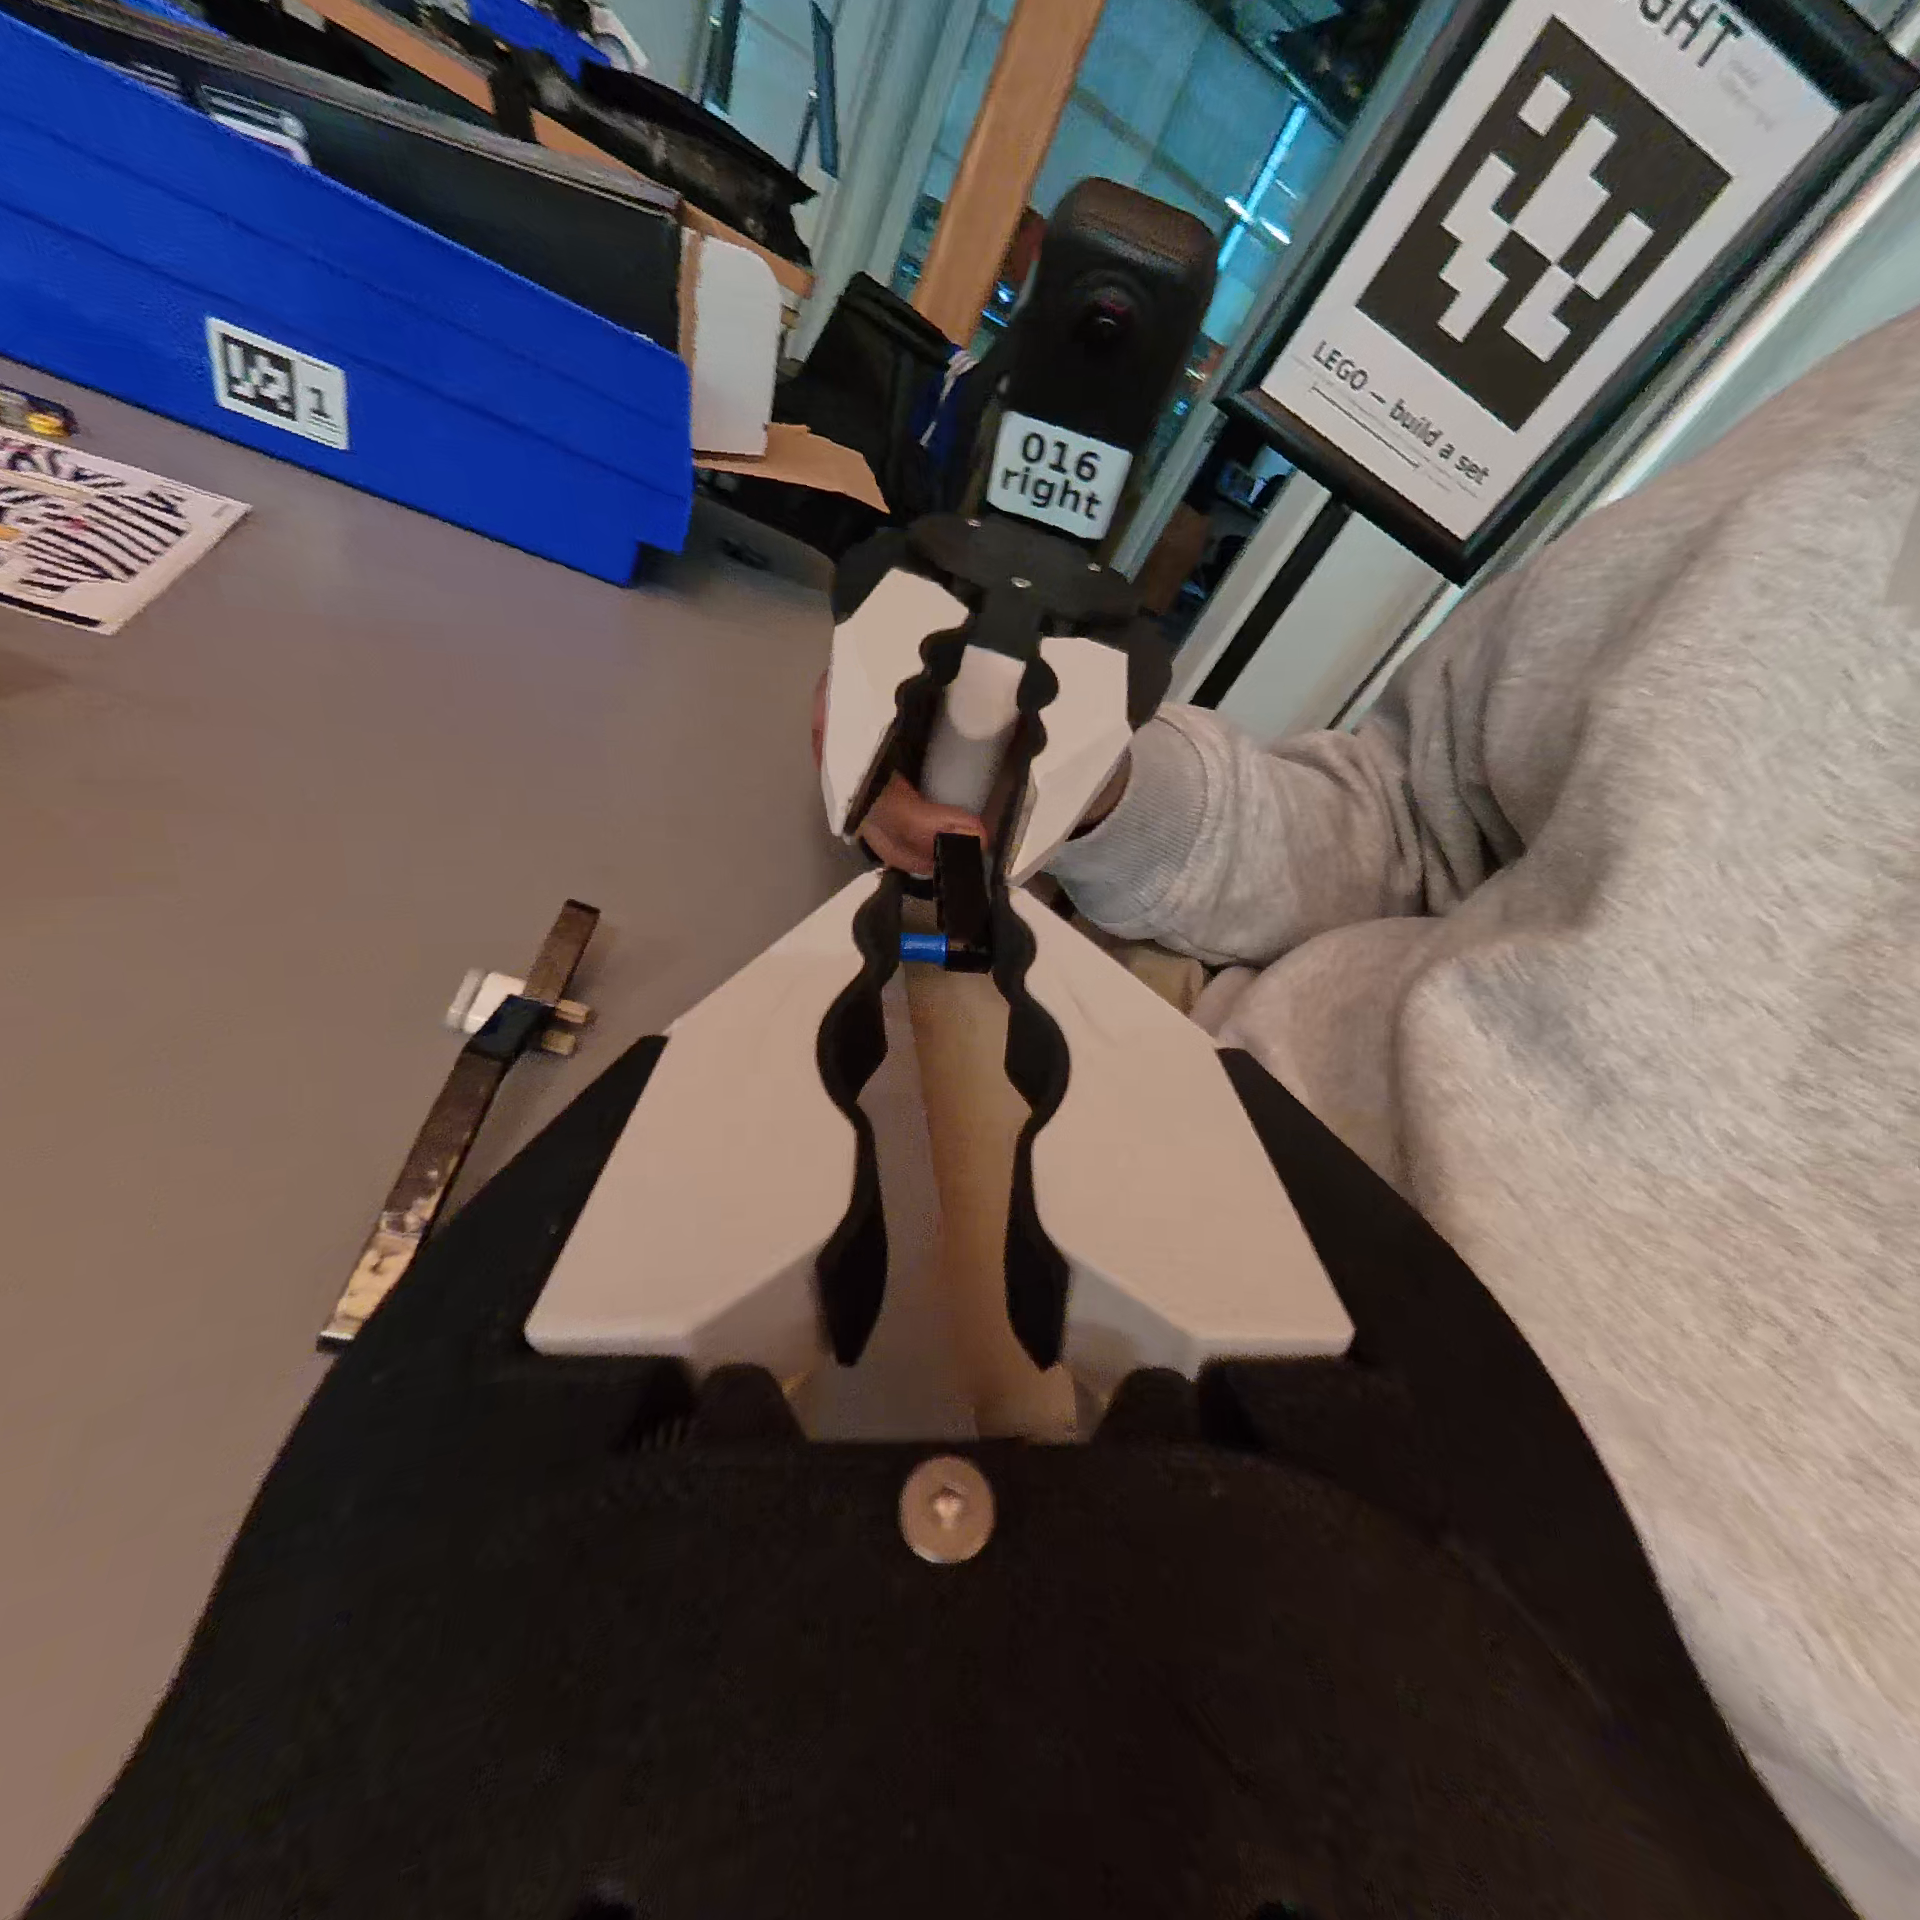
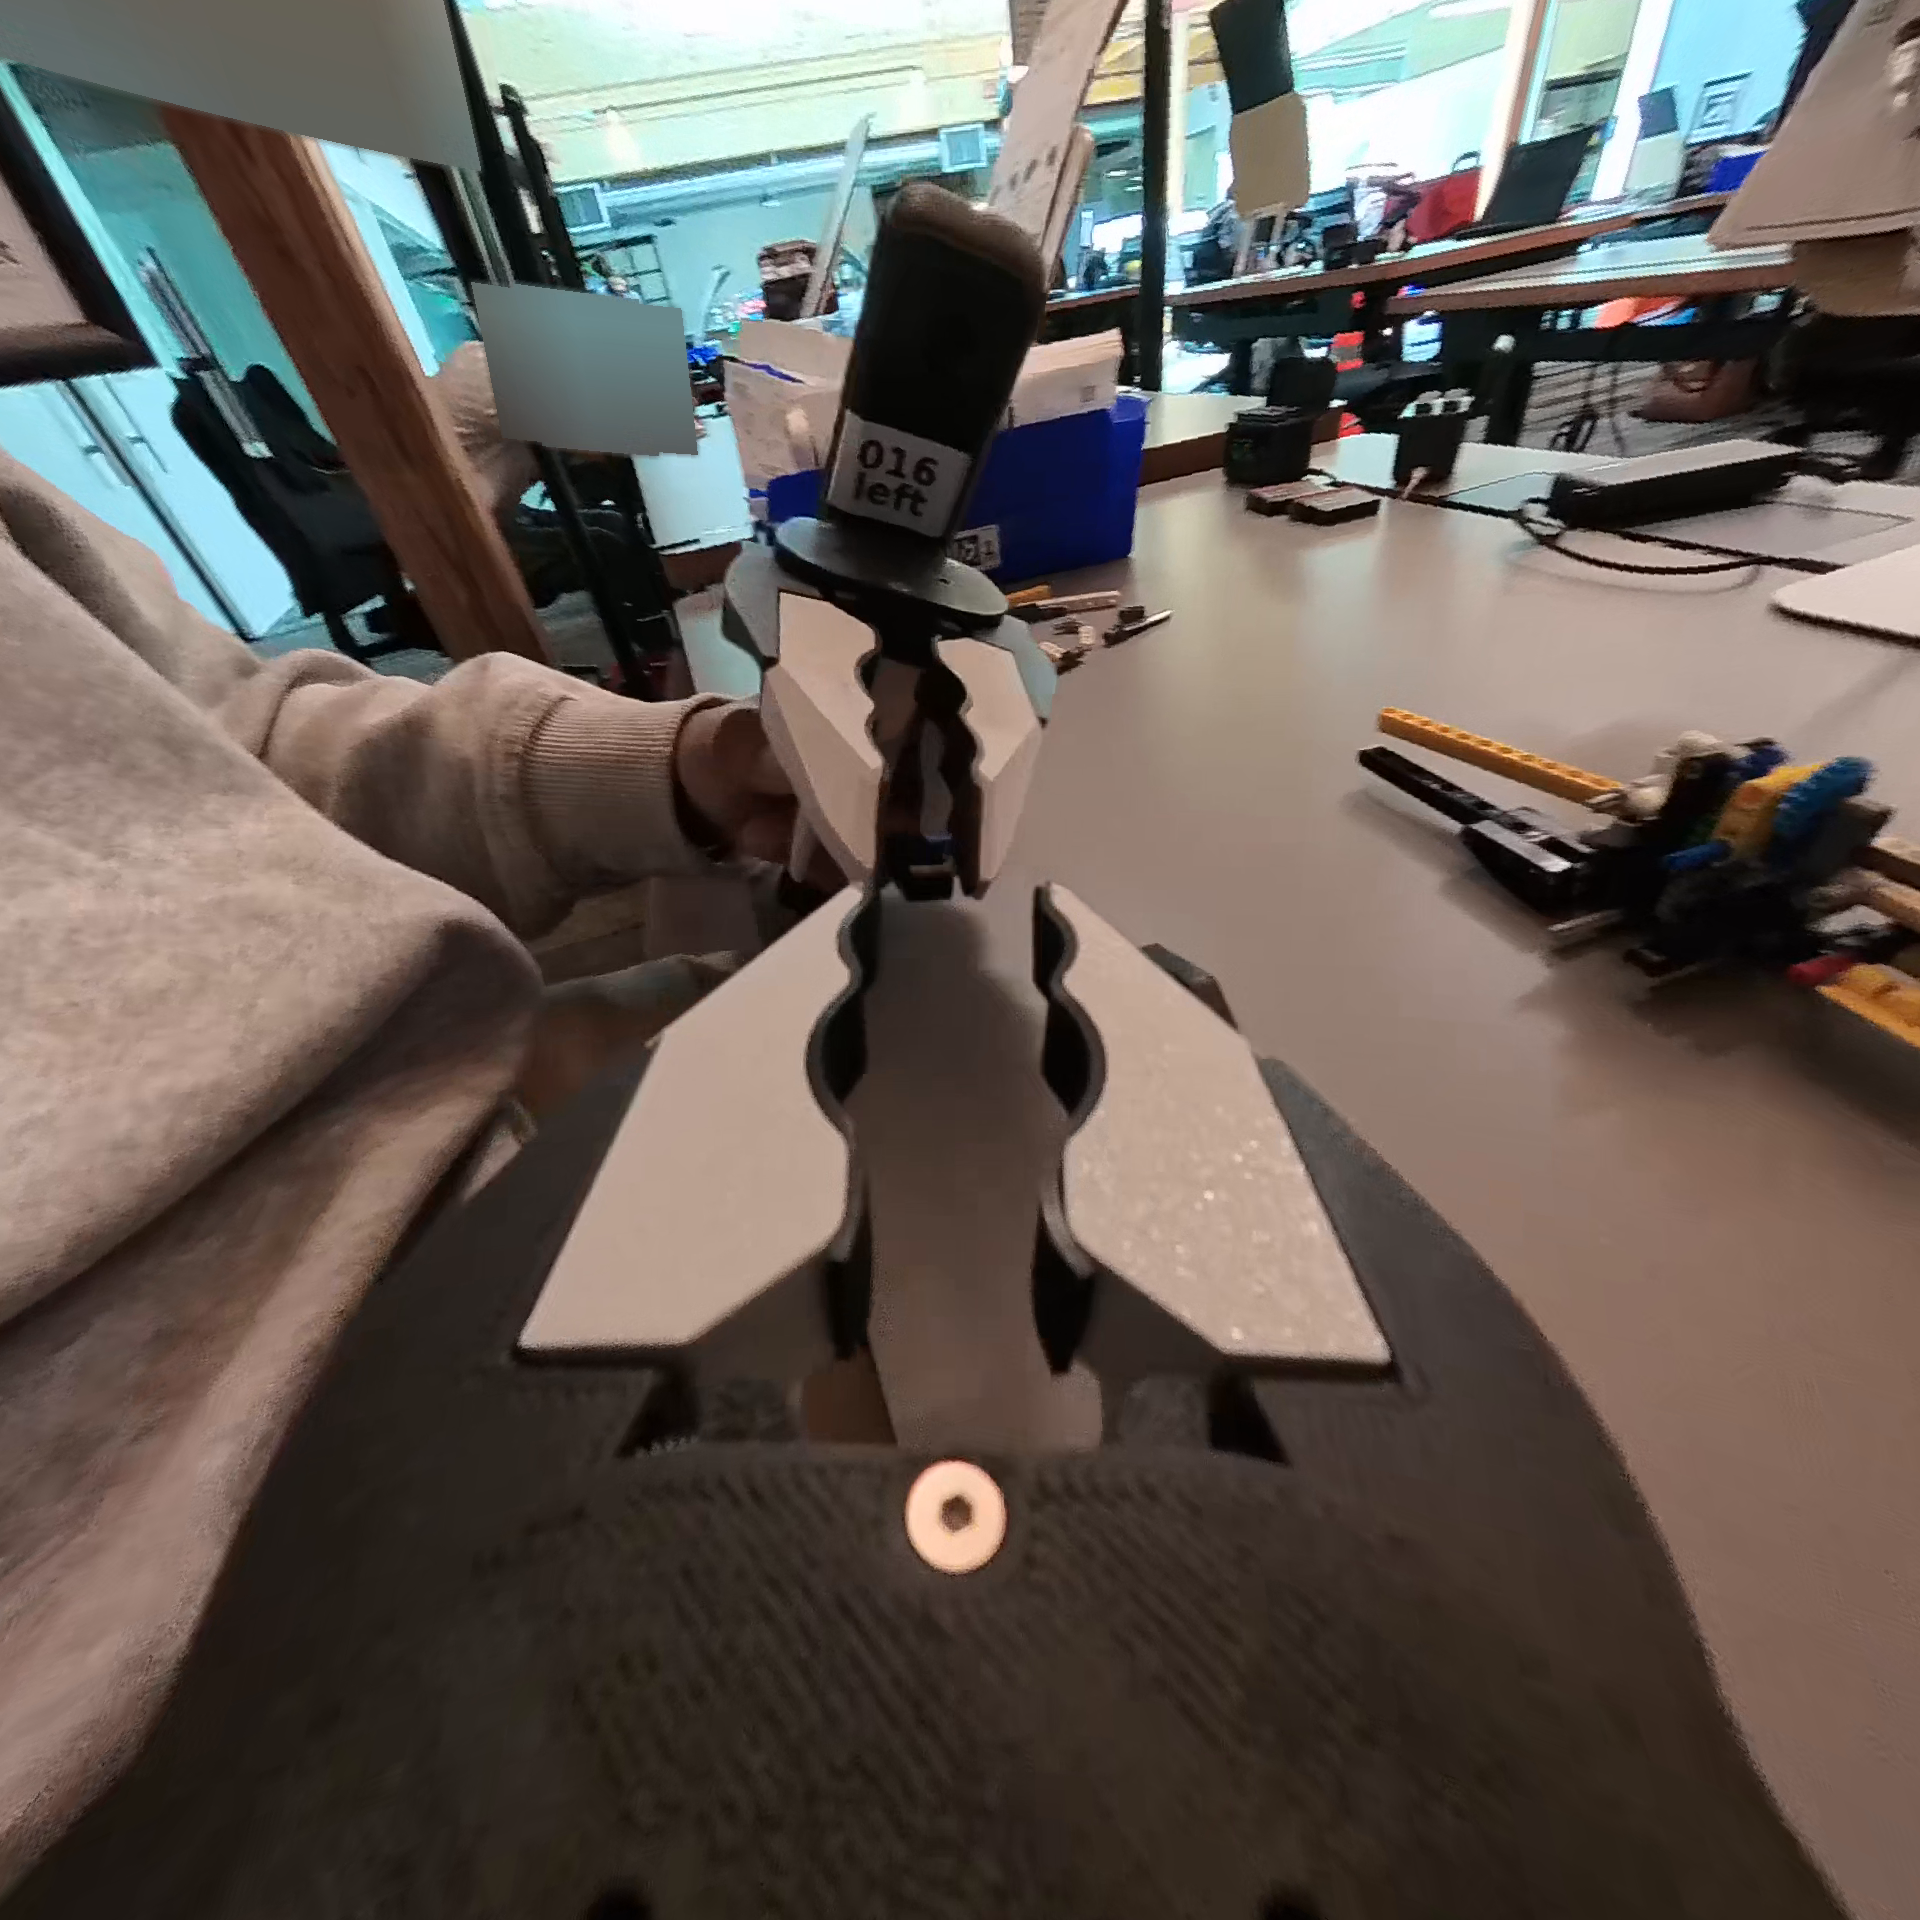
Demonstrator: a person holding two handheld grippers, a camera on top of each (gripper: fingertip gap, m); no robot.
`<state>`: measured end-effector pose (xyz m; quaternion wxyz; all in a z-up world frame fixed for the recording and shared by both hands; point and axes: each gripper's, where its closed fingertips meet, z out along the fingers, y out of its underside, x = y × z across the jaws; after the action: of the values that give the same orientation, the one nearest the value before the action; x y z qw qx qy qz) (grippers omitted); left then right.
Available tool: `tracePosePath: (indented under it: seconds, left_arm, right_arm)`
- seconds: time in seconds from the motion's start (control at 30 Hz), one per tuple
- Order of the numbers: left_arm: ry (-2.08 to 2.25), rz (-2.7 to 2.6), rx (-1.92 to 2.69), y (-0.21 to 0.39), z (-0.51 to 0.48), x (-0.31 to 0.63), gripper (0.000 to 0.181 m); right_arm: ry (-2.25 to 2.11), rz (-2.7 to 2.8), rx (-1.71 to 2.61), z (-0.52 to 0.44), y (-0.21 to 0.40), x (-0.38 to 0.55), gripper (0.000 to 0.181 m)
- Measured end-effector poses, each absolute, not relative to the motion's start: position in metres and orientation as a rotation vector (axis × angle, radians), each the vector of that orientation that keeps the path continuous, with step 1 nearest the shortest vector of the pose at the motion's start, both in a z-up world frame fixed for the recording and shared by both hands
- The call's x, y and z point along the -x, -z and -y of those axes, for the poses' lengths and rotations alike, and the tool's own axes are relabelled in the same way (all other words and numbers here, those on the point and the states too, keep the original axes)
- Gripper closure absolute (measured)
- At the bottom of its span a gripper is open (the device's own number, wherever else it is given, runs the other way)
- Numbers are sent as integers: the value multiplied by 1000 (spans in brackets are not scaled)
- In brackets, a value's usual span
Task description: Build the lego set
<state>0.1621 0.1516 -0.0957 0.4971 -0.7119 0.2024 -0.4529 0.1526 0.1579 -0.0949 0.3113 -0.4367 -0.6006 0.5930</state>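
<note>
My left gripper (image 1: 943, 914) is shut on a small black Lego piece (image 1: 961, 883) with a blue pin (image 1: 920, 948), held in the air above the table edge. It also shows in the right wrist view (image 2: 925, 873), jaws close together on the piece (image 2: 923, 860). My right gripper (image 2: 956, 902) faces it tip to tip, open, with its fingertips just short of the piece. A partly built Lego model (image 2: 1714, 852) with yellow and black beams lies on the grey table (image 2: 1351, 1039) at the right.
A long black beam with a white part (image 1: 468, 1122) lies on the table to the left. A blue bin (image 1: 364, 312) and a sticker sheet (image 1: 94, 530) sit farther back. Loose pieces (image 2: 1091, 618) lie near the bin. A grey-sleeved arm (image 1: 1558, 935) is close on the right. The tips of both grippers are at nearly the same place. From either gripper's tips it is about 20 centimetres to the partly built Lego model (image 2: 1714, 852).
</note>
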Motion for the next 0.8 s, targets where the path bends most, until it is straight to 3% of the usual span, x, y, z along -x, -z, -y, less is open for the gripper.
tracePosePath:
  seconds: [0.33, 0.53, 0.8]
  left_arm:
    - [1084, -137, 1582, 75, -184, -134, 167]
    - [538, -431, 1604, 75, -182, -151, 167]
    - [200, -461, 1524, 65, -179, -153, 166]
  right_arm:
    - [-1547, 1450, 1186, -166, 85, -151, 158]
    - [-1831, 1093, 1318, -180, 62, -152, 160]
    - [-2141, 941, 1429, -175, 61, -149, 162]
